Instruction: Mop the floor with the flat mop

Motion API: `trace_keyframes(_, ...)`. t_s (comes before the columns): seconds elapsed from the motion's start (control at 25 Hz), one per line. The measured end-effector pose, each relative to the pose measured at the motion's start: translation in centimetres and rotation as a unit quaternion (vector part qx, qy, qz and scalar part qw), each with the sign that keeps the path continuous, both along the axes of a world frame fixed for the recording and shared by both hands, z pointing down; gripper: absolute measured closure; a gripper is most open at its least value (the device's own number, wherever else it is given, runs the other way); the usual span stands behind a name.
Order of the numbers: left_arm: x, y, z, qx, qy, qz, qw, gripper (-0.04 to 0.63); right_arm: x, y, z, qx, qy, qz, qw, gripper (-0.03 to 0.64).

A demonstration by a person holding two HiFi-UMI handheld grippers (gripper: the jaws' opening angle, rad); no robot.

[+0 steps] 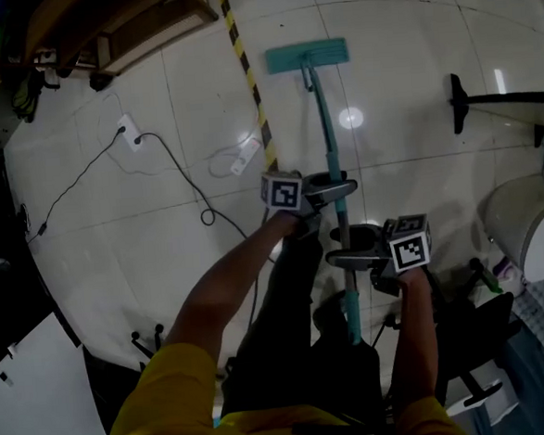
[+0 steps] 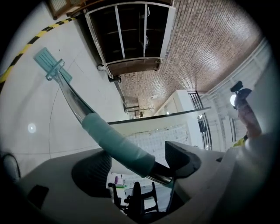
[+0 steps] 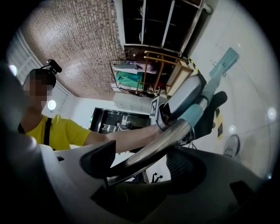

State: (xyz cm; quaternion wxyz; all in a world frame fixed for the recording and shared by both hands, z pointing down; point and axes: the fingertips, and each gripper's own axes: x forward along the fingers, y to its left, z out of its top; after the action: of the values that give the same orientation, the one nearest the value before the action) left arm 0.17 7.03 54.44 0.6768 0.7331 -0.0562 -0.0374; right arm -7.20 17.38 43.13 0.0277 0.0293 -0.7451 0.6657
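Nearest the body, yellow sleeves (image 1: 169, 405) end in two bare forearms that reach forward. The left forearm (image 1: 226, 285) slants in toward the middle, and the right forearm (image 1: 415, 332) runs almost straight ahead. The right tool (image 1: 345, 259) is the closer of the two. It lies level, pointing toward the left side of the head view, and its jaws are clamped on the bare metal part of the pole (image 1: 326, 124) of the flat mop (image 1: 338, 207), close to the pole's upper end. Just beyond it, the left tool (image 1: 340, 187) also lies level but points the opposite way. Its jaws are closed on the same pole at the end of the teal sleeve (image 2: 116, 140), so the two tools grip from opposite sides, one above the other along the shaft. From there the pole slopes away and down to the teal mop head (image 1: 305, 56), which lies flat on the white tiled floor (image 1: 390, 46). A yellow-and-black tape stripe (image 1: 248, 74) runs just left of the mop head. Farther left, a black cable (image 1: 171, 163) loops across the tiles past a white plug block (image 1: 246, 155). A wooden rack (image 1: 147, 25) stands at the far edge.
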Motion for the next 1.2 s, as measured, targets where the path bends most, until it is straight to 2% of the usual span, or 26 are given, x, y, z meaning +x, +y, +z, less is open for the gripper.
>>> trace_keyframes(0.12,1.1,7.5,-2.4,-0.014,0.006,-0.023,0.9996,0.219,2.2,7.5,-2.5,-0.016,0.007,-0.006,1.0,0.241)
trace_keyframes(0.32,4.0,19.4,-4.9,-0.027,0.008,-0.019,0.9994,0.219,5.6,19.0,-5.2,-0.046,0.016,-0.02,0.999,0.242)
trace_keyframes(0.44,4.4,23.3,-4.0,-0.052,-0.003,-0.034,0.9981,0.218,4.9,22.9,-4.9,-0.066,-0.001,-0.044,0.997,0.244)
trace_keyframes(0.52,4.1,23.7,-2.9,-0.056,-0.012,-0.051,0.997,0.216,4.1,23.6,-3.8,-0.064,-0.003,-0.057,0.996,0.242)
trace_keyframes(0.68,3.7,18.8,-1.8,-0.027,-0.005,-0.075,0.9968,0.216,4.0,19.1,-1.9,-0.061,-0.019,0.002,0.998,0.255)
trace_keyframes(0.76,4.0,15.6,-1.5,-0.017,0.004,-0.077,0.9969,0.215,4.5,15.9,-1.1,-0.058,-0.01,0.027,0.998,0.255)
trace_keyframes(0.84,3.8,11.8,-0.7,-0.005,0.003,-0.081,0.9967,0.215,4.6,12.2,0.0,-0.053,0.004,0.032,0.998,0.258)
trace_keyframes(1.08,2.4,-1.4,1.6,0.014,0.007,-0.084,0.9963,0.215,2.7,-1.1,2.3,-0.019,0.017,0.005,1.0,0.267)
trace_keyframes(1.2,0.9,-8.6,2.3,0.028,0.01,-0.079,0.9964,0.215,1.0,-8.2,3.4,-0.016,0.018,0.034,0.999,0.272)
